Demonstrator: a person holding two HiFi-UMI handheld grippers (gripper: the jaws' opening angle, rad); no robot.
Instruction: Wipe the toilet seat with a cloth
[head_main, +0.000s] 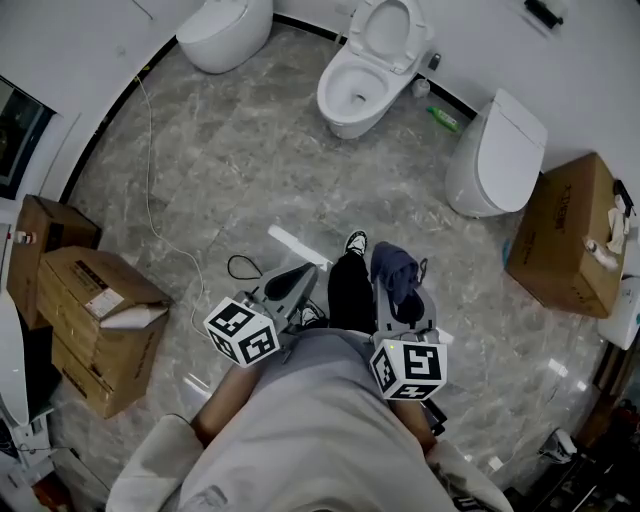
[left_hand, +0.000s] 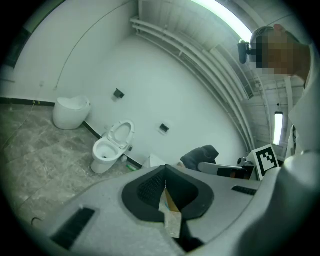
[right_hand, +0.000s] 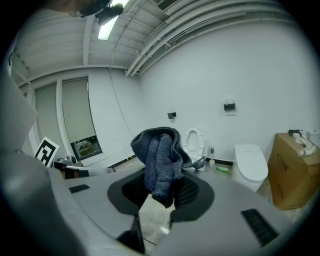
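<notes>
The white toilet (head_main: 362, 78) stands by the far wall with its lid up and its seat (head_main: 350, 92) bare. It also shows in the left gripper view as the open toilet (left_hand: 110, 147) and small in the right gripper view as the open toilet (right_hand: 194, 142). A dark blue cloth (right_hand: 160, 160) hangs bunched from my right gripper (right_hand: 162, 192), which is shut on it. In the head view the cloth (head_main: 395, 268) sits above the right gripper (head_main: 398, 300), near my waist. My left gripper (head_main: 295, 283) is shut with nothing in it, its tips (left_hand: 165, 184) together. Both grippers are well short of the toilet.
A closed-lid toilet (head_main: 497, 150) stands to the right of the open one, and a round one (head_main: 225, 30) at far left. Cardboard boxes sit at left (head_main: 95, 325) and right (head_main: 565, 235). A green bottle (head_main: 443, 118) lies by the wall, and a thin cable (head_main: 150, 190) crosses the marble floor.
</notes>
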